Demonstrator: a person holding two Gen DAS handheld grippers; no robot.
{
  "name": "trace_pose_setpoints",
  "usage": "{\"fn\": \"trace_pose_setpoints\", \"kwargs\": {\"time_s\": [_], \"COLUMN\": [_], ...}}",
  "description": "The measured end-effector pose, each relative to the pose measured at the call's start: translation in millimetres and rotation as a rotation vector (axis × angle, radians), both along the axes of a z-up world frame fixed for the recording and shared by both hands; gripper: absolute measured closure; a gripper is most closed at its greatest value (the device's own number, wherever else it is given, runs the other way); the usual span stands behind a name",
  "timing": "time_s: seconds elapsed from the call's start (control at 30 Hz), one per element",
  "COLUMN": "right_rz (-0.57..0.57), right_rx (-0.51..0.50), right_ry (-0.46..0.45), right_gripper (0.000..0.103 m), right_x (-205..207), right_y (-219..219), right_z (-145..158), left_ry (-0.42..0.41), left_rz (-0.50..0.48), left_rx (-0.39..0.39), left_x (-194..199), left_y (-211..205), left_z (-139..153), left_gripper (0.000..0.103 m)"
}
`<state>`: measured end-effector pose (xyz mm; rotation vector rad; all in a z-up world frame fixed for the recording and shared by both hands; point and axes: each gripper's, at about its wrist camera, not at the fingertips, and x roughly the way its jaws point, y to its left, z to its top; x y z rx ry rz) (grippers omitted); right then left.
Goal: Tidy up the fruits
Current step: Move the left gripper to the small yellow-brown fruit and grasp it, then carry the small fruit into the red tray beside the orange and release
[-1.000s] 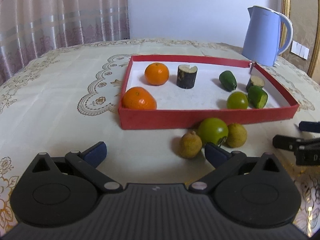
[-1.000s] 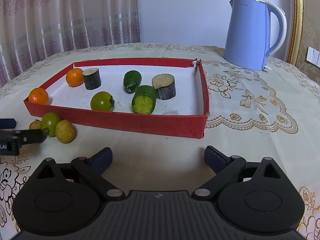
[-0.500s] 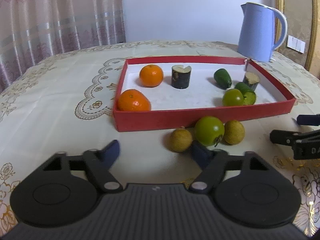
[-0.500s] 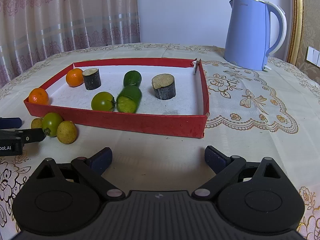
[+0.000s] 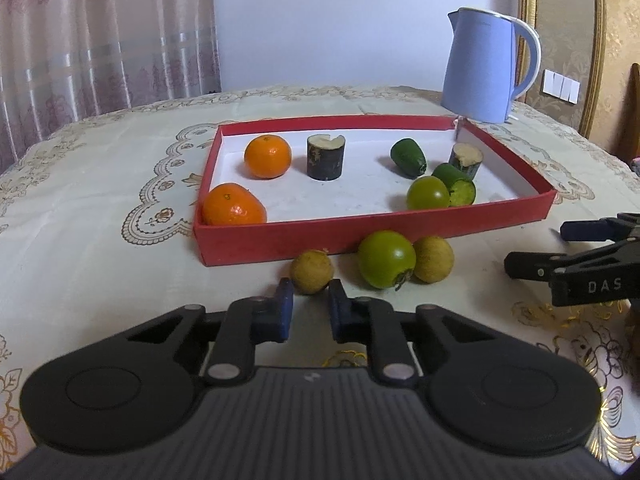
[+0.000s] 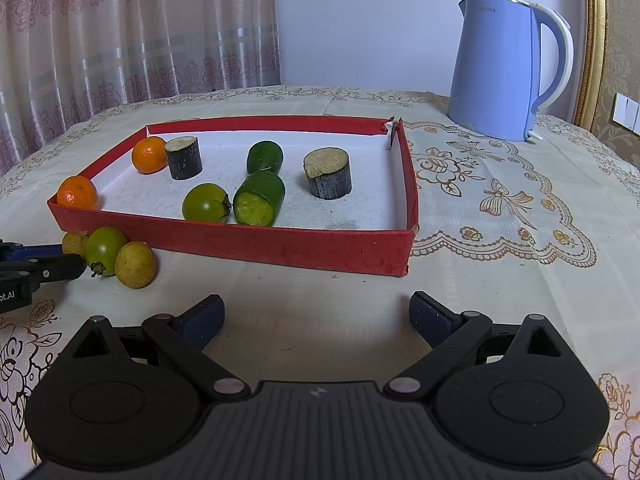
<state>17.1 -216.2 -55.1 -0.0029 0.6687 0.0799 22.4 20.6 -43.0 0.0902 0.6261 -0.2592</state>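
A red tray (image 5: 360, 236) (image 6: 280, 246) holds two oranges (image 5: 268, 156), two dark cane stubs (image 5: 325, 158), two green cucumber pieces (image 6: 260, 198) and a green tomato (image 6: 205, 203). In front of its near wall lie a green tomato (image 5: 386, 258) and two small yellow-brown fruits. My left gripper (image 5: 311, 300) has its blue pads against the left small fruit (image 5: 312, 270) (image 6: 74, 242), shut on it where it rests on the cloth. The other small fruit (image 5: 433, 259) (image 6: 135, 264) touches the tomato. My right gripper (image 6: 316, 316) (image 5: 560, 248) is open and empty before the tray's right half.
A blue electric kettle (image 5: 486, 68) (image 6: 504, 68) stands behind the tray's far right corner. The round table wears an embroidered cream cloth (image 6: 500, 208). Curtains hang behind at the left, and a gold frame edge (image 6: 596, 40) rises at the right.
My left jaws went from wide open to shut around the left small fruit. Inside the tray, the cut cucumber piece rolled over against the green tomato. The right gripper stayed still.
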Motion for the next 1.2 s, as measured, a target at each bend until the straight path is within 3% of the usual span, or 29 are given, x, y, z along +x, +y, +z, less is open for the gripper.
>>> {"fn": "trace_pose_setpoints", "kwargs": {"time_s": [0.27,0.4,0.47,0.57,0.63,0.67,0.93,1.2], "right_rz": [0.0,0.0,0.0,0.0,0.0,0.0,0.0,0.0], "right_rx": [0.0,0.0,0.0,0.0,0.0,0.0,0.0,0.001], "right_ry": [0.0,0.0,0.0,0.0,0.0,0.0,-0.001,-0.001], "right_gripper": [0.003,0.003,0.003,0.003,0.003,0.003,0.003,0.003], "right_x": [0.2,0.2,0.2,0.2,0.2,0.2,0.1,0.0], "right_y": [0.0,-0.1,-0.1,-0.2,-0.2,-0.3,-0.1,-0.1], "right_z": [-0.1,-0.2,-0.2,-0.2,-0.2,-0.2,-0.3,-0.2], "left_ry": [-0.001,-0.022,-0.031,-0.025,-0.013,-0.005,-0.025,-0.116], "left_rz": [0.004,0.01,0.012,0.007,-0.002,-0.013,-0.01,0.003], "left_rx": [-0.002,0.0,0.013,0.007,0.001,-0.006,0.025,0.007], "left_x": [7.3,5.7,5.6,8.7,9.9,9.3,2.6,2.0], "left_y": [-0.8,-1.9,-3.8,-5.2,-6.1,-6.1,-8.7,-10.2], "left_z": [2.2,2.1,2.4,2.9,3.4,3.8,7.0,47.6], "left_gripper": [0.083,0.059,0.058,0.058,0.069,0.08,0.08,0.08]}}
